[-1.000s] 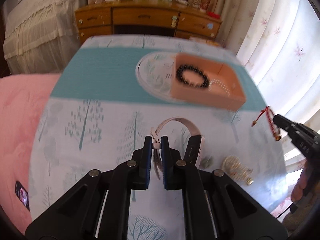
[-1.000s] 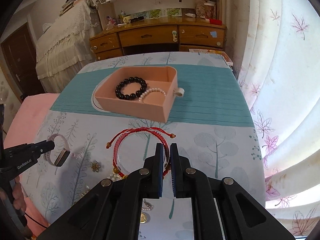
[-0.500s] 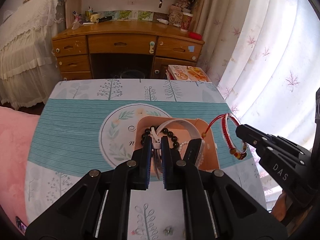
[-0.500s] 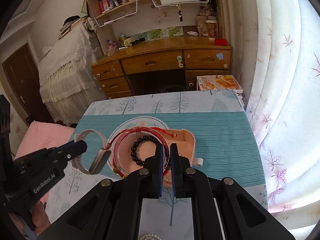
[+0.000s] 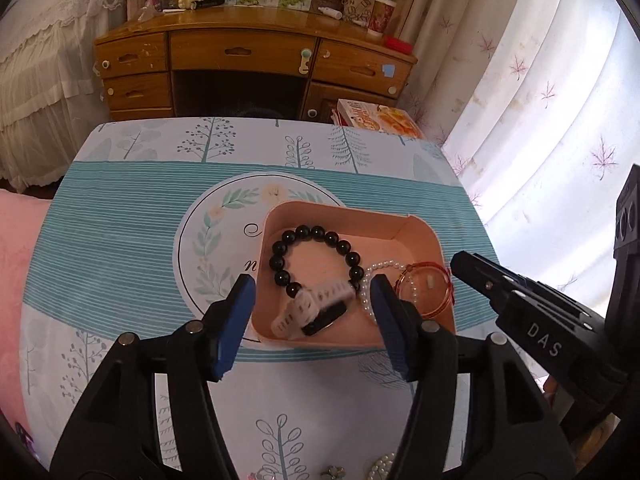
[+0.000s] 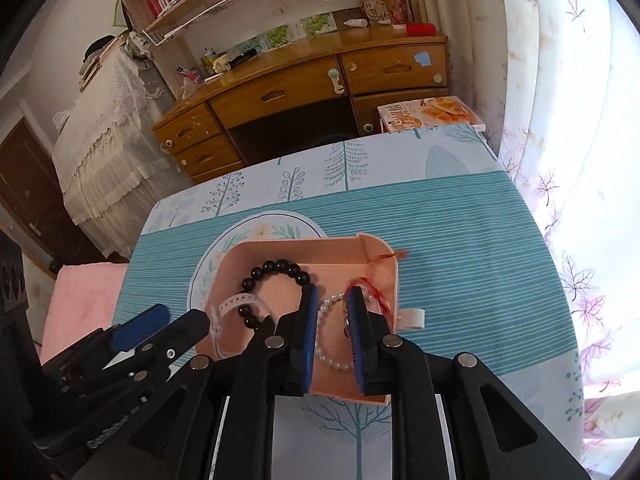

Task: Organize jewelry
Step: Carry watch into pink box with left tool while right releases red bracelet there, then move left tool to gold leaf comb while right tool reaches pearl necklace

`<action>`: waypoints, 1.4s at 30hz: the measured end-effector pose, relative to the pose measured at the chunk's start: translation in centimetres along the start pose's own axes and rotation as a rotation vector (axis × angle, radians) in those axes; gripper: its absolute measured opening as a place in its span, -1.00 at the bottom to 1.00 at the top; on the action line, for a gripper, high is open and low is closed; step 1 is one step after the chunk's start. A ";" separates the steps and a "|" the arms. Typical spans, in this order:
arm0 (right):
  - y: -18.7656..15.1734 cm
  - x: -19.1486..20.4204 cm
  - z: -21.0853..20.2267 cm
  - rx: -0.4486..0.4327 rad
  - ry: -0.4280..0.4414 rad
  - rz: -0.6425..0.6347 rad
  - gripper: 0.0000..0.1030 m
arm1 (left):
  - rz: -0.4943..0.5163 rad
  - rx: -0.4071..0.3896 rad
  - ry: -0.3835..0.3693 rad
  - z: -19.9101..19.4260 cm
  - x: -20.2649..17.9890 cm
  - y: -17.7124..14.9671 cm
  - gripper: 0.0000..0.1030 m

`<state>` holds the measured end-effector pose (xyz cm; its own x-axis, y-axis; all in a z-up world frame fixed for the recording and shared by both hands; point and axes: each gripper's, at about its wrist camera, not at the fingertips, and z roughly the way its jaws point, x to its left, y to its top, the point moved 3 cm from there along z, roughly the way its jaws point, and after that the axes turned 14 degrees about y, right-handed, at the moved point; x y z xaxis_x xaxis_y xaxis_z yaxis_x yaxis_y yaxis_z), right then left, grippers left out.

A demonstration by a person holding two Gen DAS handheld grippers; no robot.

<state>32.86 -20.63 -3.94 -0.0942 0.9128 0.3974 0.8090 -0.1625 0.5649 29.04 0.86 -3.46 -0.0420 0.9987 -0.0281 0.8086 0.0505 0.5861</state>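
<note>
A pink tray (image 5: 352, 220) (image 6: 296, 248) sits on the patterned tablecloth. It holds a black bead bracelet (image 5: 316, 234) (image 6: 276, 268), a pearl bracelet (image 5: 380, 266) (image 6: 332, 362), a white-strapped watch (image 5: 310, 310) (image 6: 236, 304) and a red string bracelet (image 5: 426, 288) (image 6: 376, 290). My left gripper (image 5: 312, 320) is open and empty just above the tray's near edge, over the watch. My right gripper (image 6: 331, 334) is open and empty over the tray's right part, its fingers either side of the pearl bracelet. It also shows in the left wrist view (image 5: 476, 270).
Small loose jewelry pieces (image 5: 380, 466) lie on the cloth near the front edge. A wooden desk (image 5: 256, 60) stands beyond the table, a book (image 5: 376, 116) beside it. A curtain (image 5: 540, 80) hangs on the right. Pink bedding (image 5: 16, 280) lies on the left.
Both grippers have opened. The watch has dropped from my left gripper into the tray, and the red string bracelet from my right gripper into the tray's right end.
</note>
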 end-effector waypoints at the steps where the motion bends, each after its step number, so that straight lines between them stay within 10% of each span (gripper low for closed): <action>1: -0.3 0.0 -0.2 -0.006 0.005 -0.001 -0.70 | -0.005 -0.006 0.001 -0.6 0.3 -0.2 0.10; 15: -7.2 3.2 -8.8 -0.118 0.065 -0.031 -0.56 | 0.003 -0.193 0.066 -10.5 0.8 -7.3 0.13; 42: -25.6 10.4 -22.9 -0.178 0.052 -0.235 -0.31 | 0.005 -0.227 0.045 -19.7 4.0 -21.6 0.24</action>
<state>-2.14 -15.54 2.34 -0.3004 0.9133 0.2750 0.6476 -0.0163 0.7618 -0.21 3.69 -0.26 -0.0686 0.9976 0.0090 0.6567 0.0384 0.7531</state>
